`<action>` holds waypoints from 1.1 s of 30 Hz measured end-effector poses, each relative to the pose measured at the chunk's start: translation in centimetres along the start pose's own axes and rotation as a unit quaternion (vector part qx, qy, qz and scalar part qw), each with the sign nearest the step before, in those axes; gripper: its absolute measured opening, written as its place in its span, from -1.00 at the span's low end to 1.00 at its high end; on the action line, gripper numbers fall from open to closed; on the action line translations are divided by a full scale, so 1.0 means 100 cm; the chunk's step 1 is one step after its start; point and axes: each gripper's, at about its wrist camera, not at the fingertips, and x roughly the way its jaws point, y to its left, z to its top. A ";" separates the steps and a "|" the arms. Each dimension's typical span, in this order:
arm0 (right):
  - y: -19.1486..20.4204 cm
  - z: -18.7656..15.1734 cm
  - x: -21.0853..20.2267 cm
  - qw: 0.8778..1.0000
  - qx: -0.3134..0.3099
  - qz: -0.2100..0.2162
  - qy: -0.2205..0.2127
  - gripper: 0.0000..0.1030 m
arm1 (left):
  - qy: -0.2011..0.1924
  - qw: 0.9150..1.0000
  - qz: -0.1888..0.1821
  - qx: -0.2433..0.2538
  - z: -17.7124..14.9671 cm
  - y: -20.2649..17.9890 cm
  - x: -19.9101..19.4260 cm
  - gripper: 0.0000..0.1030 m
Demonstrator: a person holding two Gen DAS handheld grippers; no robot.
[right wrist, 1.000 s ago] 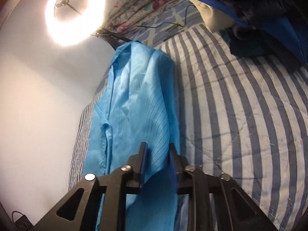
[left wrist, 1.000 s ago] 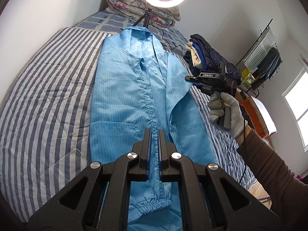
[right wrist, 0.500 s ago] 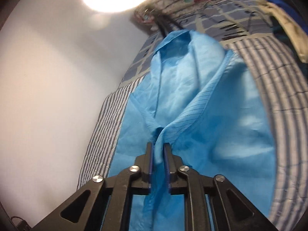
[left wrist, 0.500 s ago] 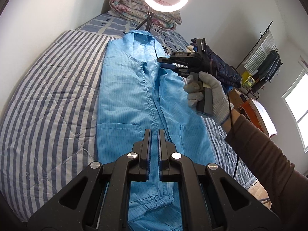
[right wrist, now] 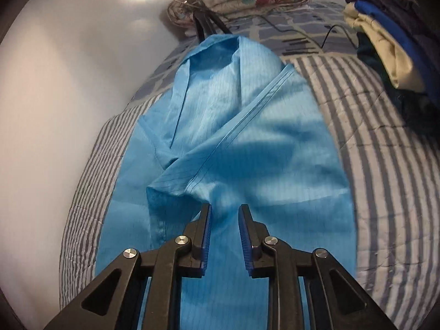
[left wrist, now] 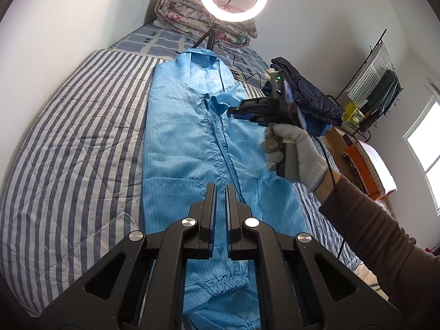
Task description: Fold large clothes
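One blue coat (left wrist: 189,148) lies flat; left gripper (left wrist: 220,192) shut empty, right gripper (right wrist: 224,214) closing, empty.

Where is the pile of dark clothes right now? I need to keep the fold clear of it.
In the left wrist view, the pile of dark clothes sits on the striped bed, right of the blue garment, just behind the right hand-held gripper.

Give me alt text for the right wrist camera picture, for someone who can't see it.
A light blue garment lies lengthwise on a striped quilt, one side folded in over its middle. The right gripper hangs just above it, jaws apart and closing, with no cloth pinched. Folded clothes sit at upper right.
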 end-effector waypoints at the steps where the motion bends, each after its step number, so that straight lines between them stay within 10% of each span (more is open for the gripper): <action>1: 0.006 -0.001 0.008 1.000 0.000 0.011 0.010 -0.59 | 0.001 1.000 0.001 -0.002 0.001 0.000 0.001 -0.96; 9: 0.022 -0.009 -0.006 0.999 -0.005 0.044 0.026 -0.54 | 0.014 1.000 0.007 -0.016 0.002 0.010 0.007 -0.96; 14: 0.013 -0.035 -0.097 0.998 -0.037 0.055 -0.009 -0.33 | 0.024 0.999 0.016 -0.028 -0.004 0.016 0.008 -0.49; 23: 0.002 -0.181 -0.205 0.991 -0.122 0.047 0.028 -0.35 | 0.062 0.997 0.035 -0.036 -0.033 0.020 0.013 -0.49; 33: 0.024 -0.307 -0.180 0.977 -0.190 0.027 0.091 -0.46 | 0.097 0.994 0.043 0.026 -0.088 -0.010 0.031 -0.49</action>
